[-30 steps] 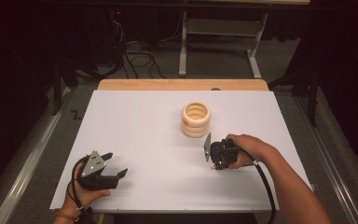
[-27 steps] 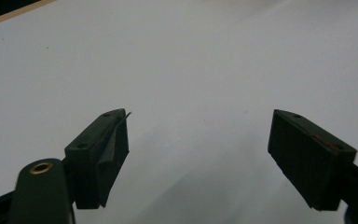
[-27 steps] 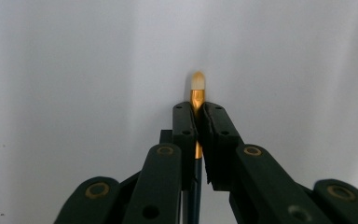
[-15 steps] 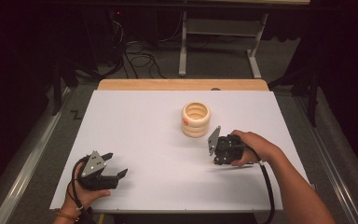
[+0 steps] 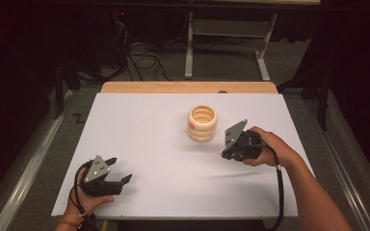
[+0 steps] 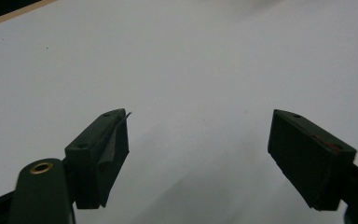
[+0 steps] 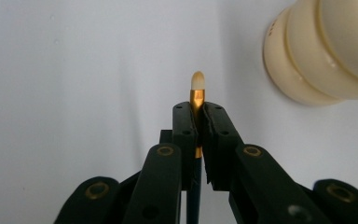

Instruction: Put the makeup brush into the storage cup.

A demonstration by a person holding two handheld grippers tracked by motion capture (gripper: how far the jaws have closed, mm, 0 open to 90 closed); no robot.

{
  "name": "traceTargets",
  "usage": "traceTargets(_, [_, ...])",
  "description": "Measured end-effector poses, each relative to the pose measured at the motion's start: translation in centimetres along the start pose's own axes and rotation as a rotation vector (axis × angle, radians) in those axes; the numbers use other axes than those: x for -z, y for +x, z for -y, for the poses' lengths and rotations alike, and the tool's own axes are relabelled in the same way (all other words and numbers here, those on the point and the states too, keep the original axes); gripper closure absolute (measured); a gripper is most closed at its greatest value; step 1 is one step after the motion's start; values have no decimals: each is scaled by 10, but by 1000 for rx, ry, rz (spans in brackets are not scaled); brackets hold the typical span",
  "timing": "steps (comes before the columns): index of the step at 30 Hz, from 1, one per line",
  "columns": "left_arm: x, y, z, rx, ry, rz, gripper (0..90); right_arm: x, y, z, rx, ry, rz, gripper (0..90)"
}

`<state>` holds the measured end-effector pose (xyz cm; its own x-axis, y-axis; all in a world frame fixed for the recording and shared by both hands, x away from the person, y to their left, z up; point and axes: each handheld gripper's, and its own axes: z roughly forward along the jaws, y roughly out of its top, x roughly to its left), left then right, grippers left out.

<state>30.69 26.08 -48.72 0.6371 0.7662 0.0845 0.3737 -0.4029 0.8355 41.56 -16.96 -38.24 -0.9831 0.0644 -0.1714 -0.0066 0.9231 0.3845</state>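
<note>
While clamped in right gripper (image 7: 197,114) (upright), brush (image 7: 197,88).

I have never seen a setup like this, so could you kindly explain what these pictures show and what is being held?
A person sits at a white table with a hand-held two-jaw gripper in each hand. One picture looks down from above; the other two come from cameras riding on the grippers, looking along their black jaws. The left gripper rests near the table's front edge, its jaws wide apart with nothing between them, as its own view shows. The right gripper is shut on a thin pencil with a gold band and pale eraser tip poking out. Nearby stands a cream ribbed cup.
</note>
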Motion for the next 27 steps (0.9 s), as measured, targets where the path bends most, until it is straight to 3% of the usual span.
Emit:
traceTargets(6, [0,0,0,1,0,3,210,9,0,3,-37,-66,42,860])
traceTargets(13, [0,0,0,1,0,1,211,18,7,5,-42,-129,89,860])
traceTargets(19, [-1,0,0,1,4,-2,211,27,7,12,-89,-243,126,860])
traceTargets(26, [-1,0,0,0,0,-4,211,34,7,16,-130,-310,168,860])
traceTargets(27, [0,-1,0,1,0,-3,211,35,7,18,-141,-341,176,860])
